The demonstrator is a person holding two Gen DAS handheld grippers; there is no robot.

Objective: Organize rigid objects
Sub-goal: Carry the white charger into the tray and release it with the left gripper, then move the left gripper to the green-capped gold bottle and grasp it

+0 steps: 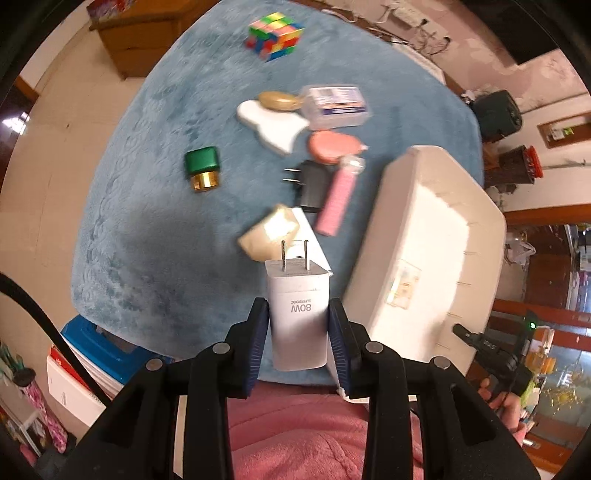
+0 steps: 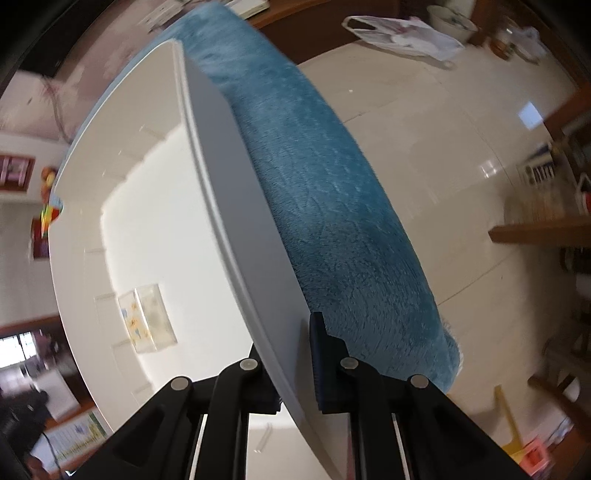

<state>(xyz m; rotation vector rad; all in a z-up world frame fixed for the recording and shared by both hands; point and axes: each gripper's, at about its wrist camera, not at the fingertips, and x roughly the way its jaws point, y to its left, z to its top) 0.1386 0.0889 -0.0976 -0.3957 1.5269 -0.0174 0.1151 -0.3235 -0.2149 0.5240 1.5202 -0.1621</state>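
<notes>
A white 80W plug charger (image 1: 295,288) hangs prongs-forward above the blue plush cloth (image 1: 147,184), with my left gripper (image 1: 297,321) shut on its sides. To its right stands a white plastic bin (image 1: 417,229). In the right wrist view my right gripper (image 2: 290,343) is shut on the bin's near wall (image 2: 229,192), one finger inside and one outside. The bin holds only a sticker on its floor. On the cloth lie a black charger (image 1: 312,184), a pink tube (image 1: 338,199), a green and gold cap (image 1: 202,168) and a colour cube (image 1: 275,35).
Also on the cloth are a beige packet (image 1: 269,232), a pink oval (image 1: 330,146), a white flat piece (image 1: 273,127), a tan oval (image 1: 279,100) and a clear box (image 1: 338,105). Pink clothing (image 1: 295,435) lies below the left gripper. Tiled floor (image 2: 424,147) surrounds the table.
</notes>
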